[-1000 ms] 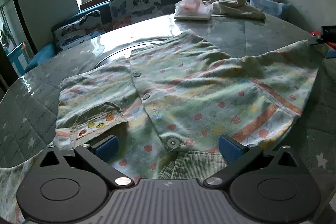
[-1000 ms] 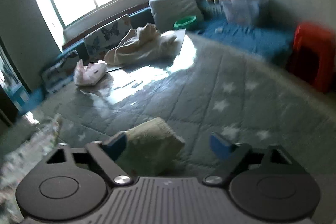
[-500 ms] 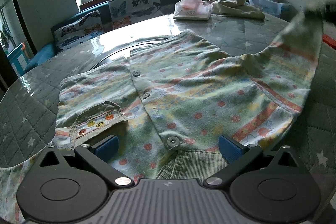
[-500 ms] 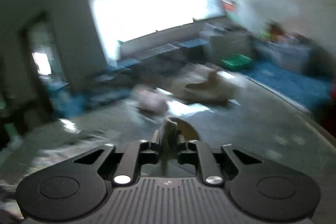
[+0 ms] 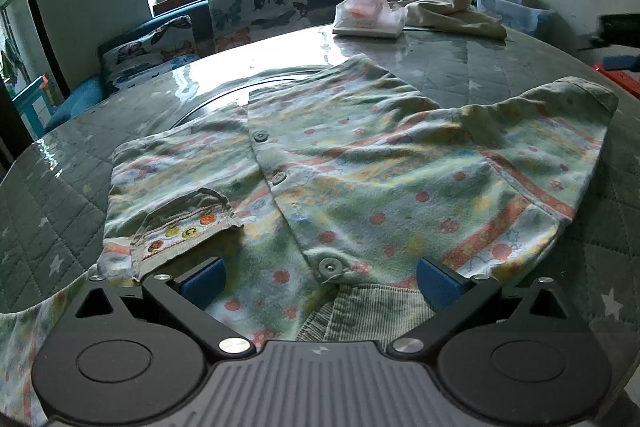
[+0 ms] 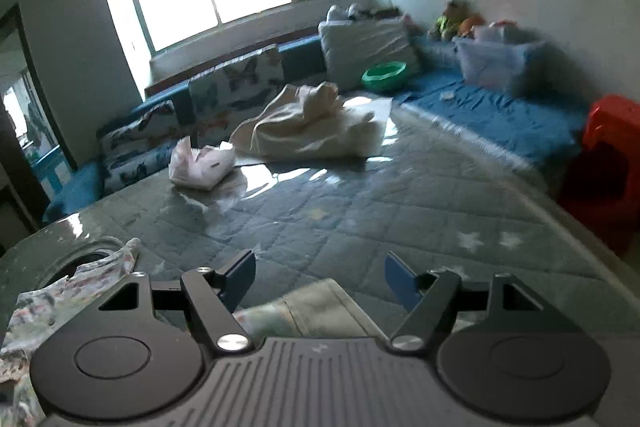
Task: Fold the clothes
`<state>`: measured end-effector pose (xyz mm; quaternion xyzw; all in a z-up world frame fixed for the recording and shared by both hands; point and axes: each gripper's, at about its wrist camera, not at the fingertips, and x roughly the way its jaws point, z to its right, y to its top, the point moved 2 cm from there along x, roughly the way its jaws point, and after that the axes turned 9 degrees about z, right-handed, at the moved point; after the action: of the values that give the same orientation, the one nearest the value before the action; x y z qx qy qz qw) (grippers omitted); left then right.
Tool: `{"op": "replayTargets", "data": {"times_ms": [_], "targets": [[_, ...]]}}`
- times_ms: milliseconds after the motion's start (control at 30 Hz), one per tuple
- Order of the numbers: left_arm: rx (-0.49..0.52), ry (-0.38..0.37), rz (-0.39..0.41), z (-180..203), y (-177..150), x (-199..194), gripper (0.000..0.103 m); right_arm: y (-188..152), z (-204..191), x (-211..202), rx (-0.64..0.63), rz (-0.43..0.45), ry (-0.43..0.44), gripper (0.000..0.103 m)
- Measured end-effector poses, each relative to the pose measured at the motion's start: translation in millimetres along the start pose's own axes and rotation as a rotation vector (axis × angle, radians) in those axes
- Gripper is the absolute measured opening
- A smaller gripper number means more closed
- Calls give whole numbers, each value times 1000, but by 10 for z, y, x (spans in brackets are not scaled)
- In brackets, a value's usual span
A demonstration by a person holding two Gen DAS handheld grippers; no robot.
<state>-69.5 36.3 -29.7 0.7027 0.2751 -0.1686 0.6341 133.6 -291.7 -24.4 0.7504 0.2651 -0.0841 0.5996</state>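
A child's patterned button-up shirt [image 5: 360, 163] lies spread on the quilted table [image 5: 52, 211], collar end toward me. My left gripper [image 5: 320, 281] is open just above the collar [image 5: 372, 311], holding nothing. The shirt's right sleeve [image 5: 560, 131] lies folded in over the body. In the right wrist view my right gripper [image 6: 320, 281] is open and empty, above the sleeve cuff [image 6: 316, 311]. The right gripper also shows in the left wrist view [image 5: 620, 31] at the far right.
A cream garment [image 6: 308, 127] and a pink-white tissue pack [image 6: 200, 167] lie at the far side of the table. A red stool [image 6: 608, 163] stands right of it. Butterfly cushions [image 5: 256, 3] and a blue bench run along the window wall.
My right gripper was shut on the sleeve cuff and lifting it half a second ago; now it has opened and the sleeve lies on the shirt. The left gripper has not moved.
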Motion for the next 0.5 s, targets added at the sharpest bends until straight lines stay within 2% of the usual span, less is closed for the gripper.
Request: {"op": "replayTargets", "data": {"times_ms": [100, 200, 233, 267, 300, 333, 433, 467, 500], "targets": [[-5, -1, 1, -5, -8, 0, 103, -39, -132, 192, -80, -70, 6, 68], [-7, 0, 3, -8, -12, -3, 103, -140, -208, 380, -141, -133, -81, 68], [-6, 0, 5, -8, -14, -5, 103, -176, -209, 424, -143, -145, -76, 65], [-6, -1, 6, -10, -16, -6, 103, -212, -207, 468, -144, -157, -69, 52], [-8, -3, 5, -14, -18, -4, 103, -233, -213, 489, -141, -161, -57, 45], [-11, -4, 4, -17, -20, -1, 103, -239, -231, 483, -146, -149, -43, 27], [-12, -6, 5, -23, -23, 1, 103, -191, -295, 339, -170, -32, -26, 23], [-12, -6, 6, -21, -25, 0, 103, -167, -291, 312, -172, 15, -49, 23], [-12, -7, 7, -20, -26, 0, 103, -154, -273, 322, -182, 22, -88, 23]]}}
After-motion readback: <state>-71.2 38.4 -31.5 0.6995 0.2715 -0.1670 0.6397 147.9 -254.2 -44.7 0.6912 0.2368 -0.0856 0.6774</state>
